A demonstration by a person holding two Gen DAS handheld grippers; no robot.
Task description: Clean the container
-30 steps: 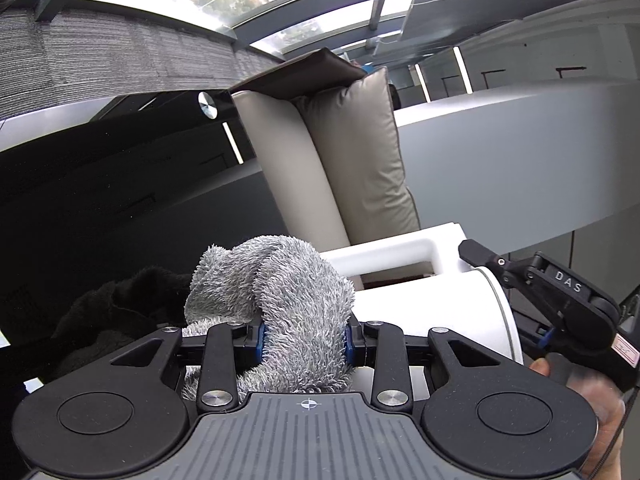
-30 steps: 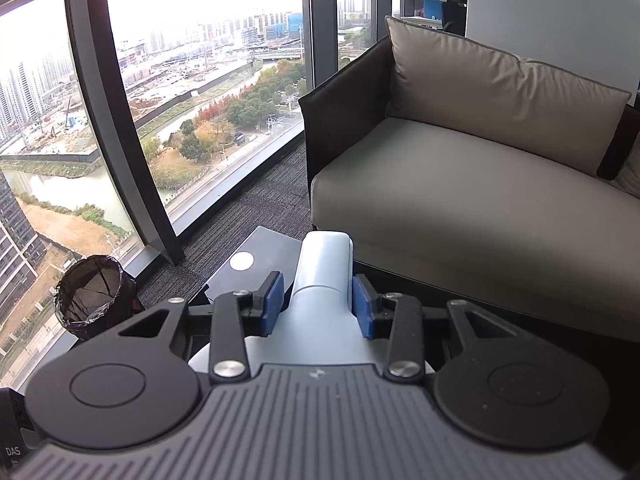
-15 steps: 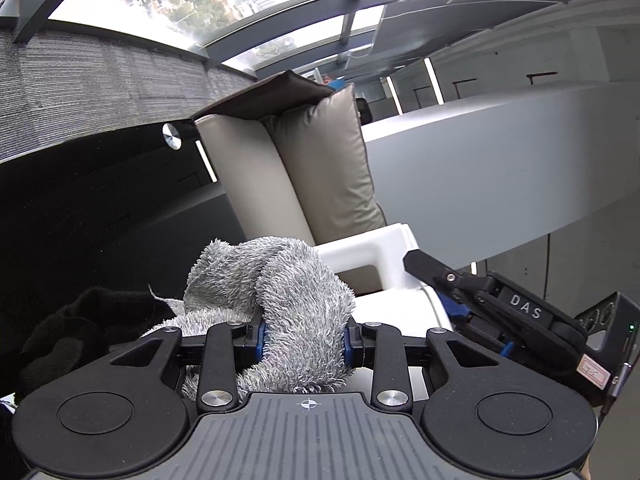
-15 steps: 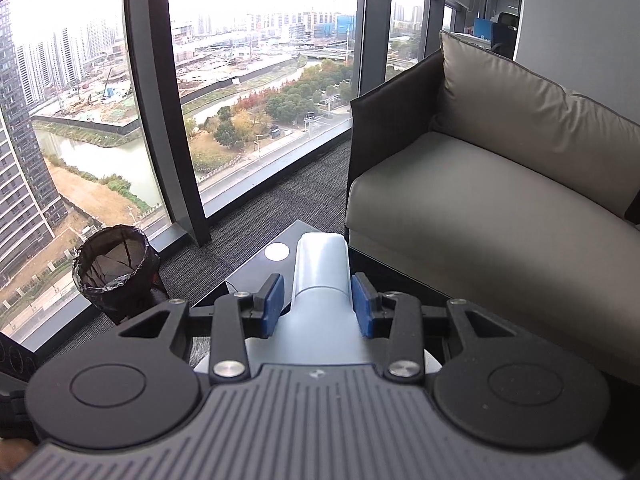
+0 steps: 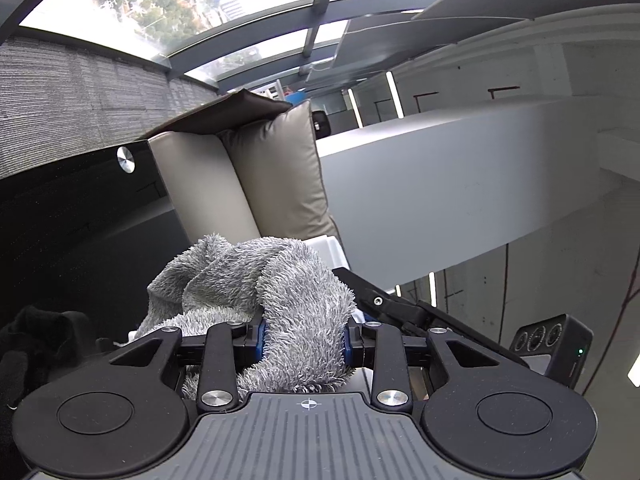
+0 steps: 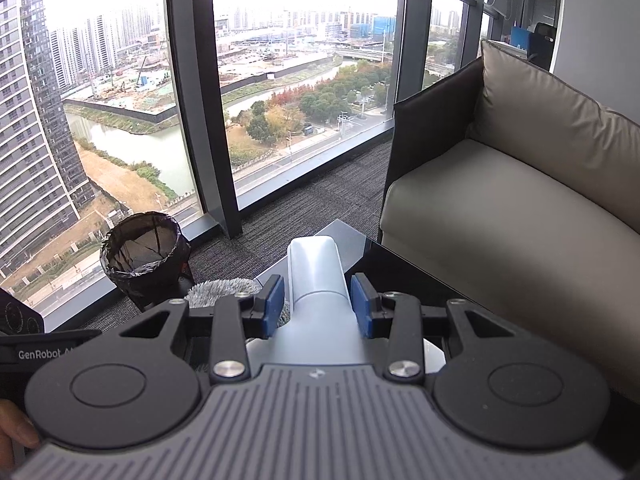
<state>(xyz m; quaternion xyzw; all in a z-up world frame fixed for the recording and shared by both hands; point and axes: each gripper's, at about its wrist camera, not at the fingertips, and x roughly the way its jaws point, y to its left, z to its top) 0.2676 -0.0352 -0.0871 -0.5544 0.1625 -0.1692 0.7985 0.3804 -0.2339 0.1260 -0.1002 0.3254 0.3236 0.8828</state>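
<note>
Container (image 6: 318, 276) handle pinched inside right claw (image 6: 318, 306).

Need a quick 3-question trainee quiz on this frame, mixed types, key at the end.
1. True or false: the left gripper holds a grey fluffy cloth.
2. The right gripper holds: A) a black bag B) the pale blue-grey container C) nothing.
3. In the right wrist view, what stands on the carpet by the window, left of the container?

Key
1. True.
2. B; the jaws sit on both its sides.
3. A bin lined with a black bag.
</note>
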